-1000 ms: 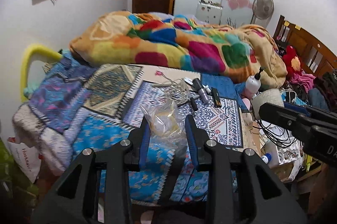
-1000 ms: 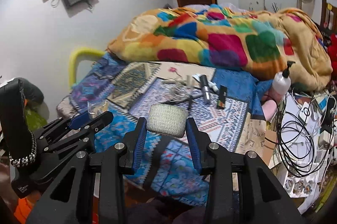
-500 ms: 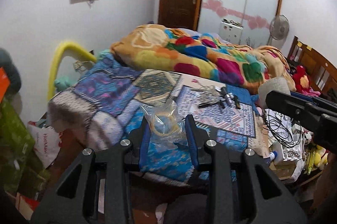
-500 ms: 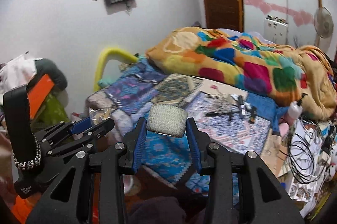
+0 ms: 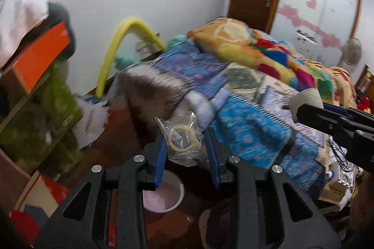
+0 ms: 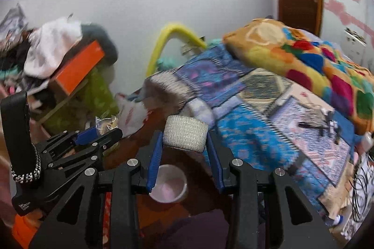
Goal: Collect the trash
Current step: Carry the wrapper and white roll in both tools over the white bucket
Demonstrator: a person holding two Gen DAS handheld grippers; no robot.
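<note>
Both claws have swung away from the middle of the bed (image 5: 252,132) toward its foot and the floor, and the blur says they are moving yet; a second ago the bedspread filled each view, now a pale bowl (image 6: 168,185) on the dark floor sits at about six o'clock under each claw. The left gripper (image 5: 187,146) is closed narrow on a clear plastic bag (image 5: 183,139) with a yellowish ring inside; the right gripper (image 6: 184,143) is clamped on a white roll of gauze (image 6: 185,133), which also shows at three o'clock in the left view. The clutter of boxes (image 6: 77,66) and clothes lies at nine to ten o'clock. My guess is the pickup is done and the carry to a bin has begun; whether that bowl is the bin, I cannot tell.
</note>
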